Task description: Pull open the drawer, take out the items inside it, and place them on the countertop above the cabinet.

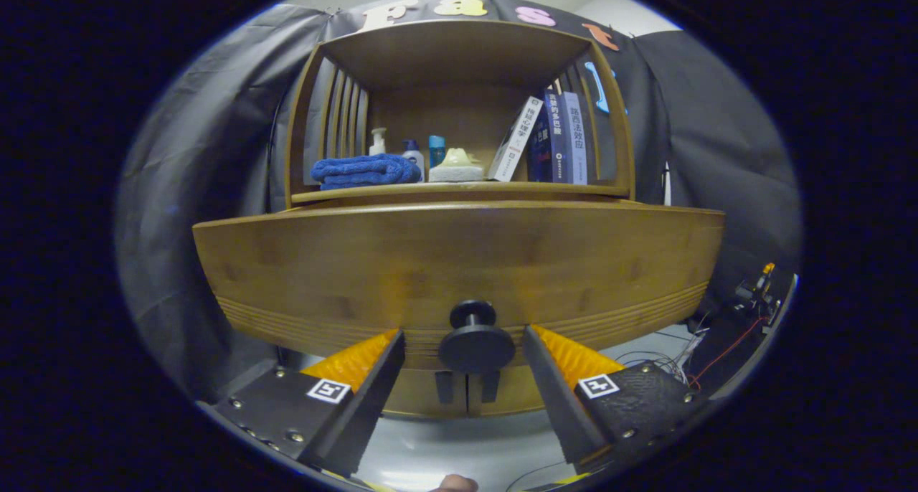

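A wooden cabinet faces me, and its wide drawer front (459, 270) fills the space just ahead. A round dark knob (475, 341) sticks out from the lower middle of that front. My gripper (465, 341) is open, with one finger on each side of the knob and a small gap to each, neither touching it. The drawer's inside is hidden behind its front. Above the drawer runs the countertop (459, 191) under an open shelf.
On the countertop lie a folded blue towel (366, 170), small bottles (409, 151), a pale box with a sponge (456, 168) and several books (552, 140) leaning right. Two lower door handles (466, 386) sit below the knob. Cables and gear (746, 305) lie at the right.
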Demonstrator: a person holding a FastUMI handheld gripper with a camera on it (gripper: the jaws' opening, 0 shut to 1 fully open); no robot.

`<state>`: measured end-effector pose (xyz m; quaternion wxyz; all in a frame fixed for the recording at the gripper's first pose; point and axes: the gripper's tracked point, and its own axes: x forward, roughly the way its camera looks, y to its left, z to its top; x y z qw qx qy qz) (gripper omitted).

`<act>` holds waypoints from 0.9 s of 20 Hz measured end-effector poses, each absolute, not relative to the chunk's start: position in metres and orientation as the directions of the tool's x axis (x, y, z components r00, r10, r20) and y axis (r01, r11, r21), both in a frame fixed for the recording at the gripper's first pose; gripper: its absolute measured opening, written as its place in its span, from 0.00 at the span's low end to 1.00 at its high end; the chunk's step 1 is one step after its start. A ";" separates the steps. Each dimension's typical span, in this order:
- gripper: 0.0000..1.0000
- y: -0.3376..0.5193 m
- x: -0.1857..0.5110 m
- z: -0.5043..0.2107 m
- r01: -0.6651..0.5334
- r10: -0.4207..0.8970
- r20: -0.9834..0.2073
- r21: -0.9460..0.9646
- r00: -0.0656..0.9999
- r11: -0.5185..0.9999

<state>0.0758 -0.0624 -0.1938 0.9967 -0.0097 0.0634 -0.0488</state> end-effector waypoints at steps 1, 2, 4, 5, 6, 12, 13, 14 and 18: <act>0.99 -0.063 0.077 -0.195 0.092 -0.095 -0.133 -0.028 0.987 0.995; 0.99 -0.064 0.080 -0.193 0.091 -0.094 -0.130 -0.024 0.987 0.996; 0.99 -0.066 0.089 -0.192 0.092 -0.093 -0.123 -0.014 0.988 0.996; 0.99 -0.065 0.094 -0.192 0.089 -0.090 -0.127 -0.016 0.988 0.996; 0.99 -0.065 0.098 -0.192 0.088 -0.091 -0.132 -0.025 0.987 0.996; 0.99 -0.067 0.129 -0.187 0.078 -0.082 -0.132 -0.035 0.988 0.996; 0.99 -0.069 0.143 -0.182 0.078 -0.081 -0.125 -0.028 0.989 0.997; 0.99 -0.069 0.149 -0.184 0.078 -0.081 -0.140 -0.030 0.987 0.997; 0.99 -0.068 0.169 -0.181 0.082 -0.084 -0.124 -0.021 0.989 0.996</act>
